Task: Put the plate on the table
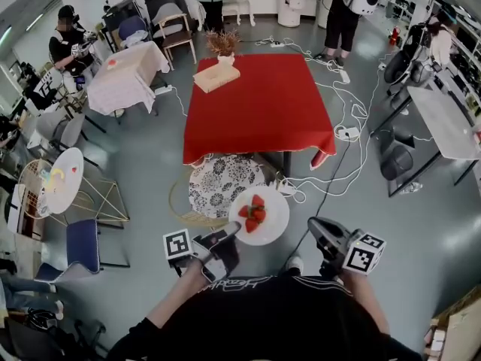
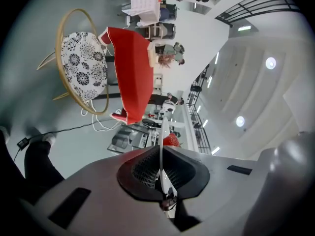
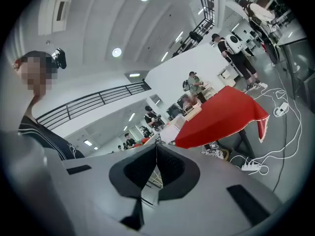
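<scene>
Lower edge of the head view: the person's dark-sleeved arms reach forward, one gripper in each hand.

Left gripper (image 1: 228, 235), lower centre-left: jaws clamped on the near rim of the white plate (image 1: 270, 220). The left gripper view confirms it, with the plate's thin edge (image 2: 162, 132) pinched between the dark pads of the left gripper (image 2: 161, 149). The strawberries (image 2: 172, 140) show just past the pads.

Right gripper (image 1: 319, 228), lower centre-right: jaws together, nothing between them. The right gripper view shows the pads of the right gripper (image 3: 156, 145) meeting at the tips. It stands apart from the plate, to its right.

The plate is held level over the grey floor at lower centre and carries red strawberries (image 1: 253, 213). It is not on the table. Its upper-left rim overlaps the black-and-white patterned chair (image 1: 218, 186) in the picture.

Centre, beyond the chair: the table with a red cloth (image 1: 263, 111). At its far left corner lie a tan box (image 1: 216, 77) and a dried plant (image 1: 224, 45).

Right of the table: white cables (image 1: 353, 122) on the floor.

Upper left: a second table under a white cloth (image 1: 124, 81).

Top edge: people standing, in part cut off by the frame.
</scene>
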Motion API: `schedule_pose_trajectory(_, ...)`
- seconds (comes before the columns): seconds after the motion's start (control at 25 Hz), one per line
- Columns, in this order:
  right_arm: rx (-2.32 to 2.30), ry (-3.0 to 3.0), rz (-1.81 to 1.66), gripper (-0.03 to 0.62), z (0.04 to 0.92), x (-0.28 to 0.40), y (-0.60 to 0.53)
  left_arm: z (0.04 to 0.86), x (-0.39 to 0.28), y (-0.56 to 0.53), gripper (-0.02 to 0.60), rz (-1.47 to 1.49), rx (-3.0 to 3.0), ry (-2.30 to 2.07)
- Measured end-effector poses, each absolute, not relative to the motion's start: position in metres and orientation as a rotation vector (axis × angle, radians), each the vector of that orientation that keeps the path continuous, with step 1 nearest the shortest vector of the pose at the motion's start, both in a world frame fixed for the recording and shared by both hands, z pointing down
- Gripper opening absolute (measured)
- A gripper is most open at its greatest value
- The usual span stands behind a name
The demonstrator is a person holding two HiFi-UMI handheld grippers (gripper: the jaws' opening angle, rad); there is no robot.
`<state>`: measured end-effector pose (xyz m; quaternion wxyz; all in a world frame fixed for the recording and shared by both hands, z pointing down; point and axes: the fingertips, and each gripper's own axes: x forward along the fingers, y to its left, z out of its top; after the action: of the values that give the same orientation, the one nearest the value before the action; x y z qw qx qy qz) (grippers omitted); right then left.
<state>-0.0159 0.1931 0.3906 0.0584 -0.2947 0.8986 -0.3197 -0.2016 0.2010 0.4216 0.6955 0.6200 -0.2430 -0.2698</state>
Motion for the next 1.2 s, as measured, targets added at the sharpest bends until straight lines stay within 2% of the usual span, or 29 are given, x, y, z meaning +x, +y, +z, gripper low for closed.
schedule_pose_trajectory(0.56,-0.878,2.712,-0.935,0.008,0.384,0.133,0.064,0.401,-0.039,0.063,0.015,-0.608,1.451,-0.541)
schedule_pose_trajectory(0.84,-0.888,2.722,-0.924,0.008,0.382,0.157,0.04,0.394,-0.012,0.039,0.015,-0.609,1.47,-0.538)
schedule_pose_trajectory(1.2,-0.886,2.718,-0.993,0.008,0.4,0.156,0.003,0.409,-0.007,-0.005,0.015,-0.608,1.438,-0.546)
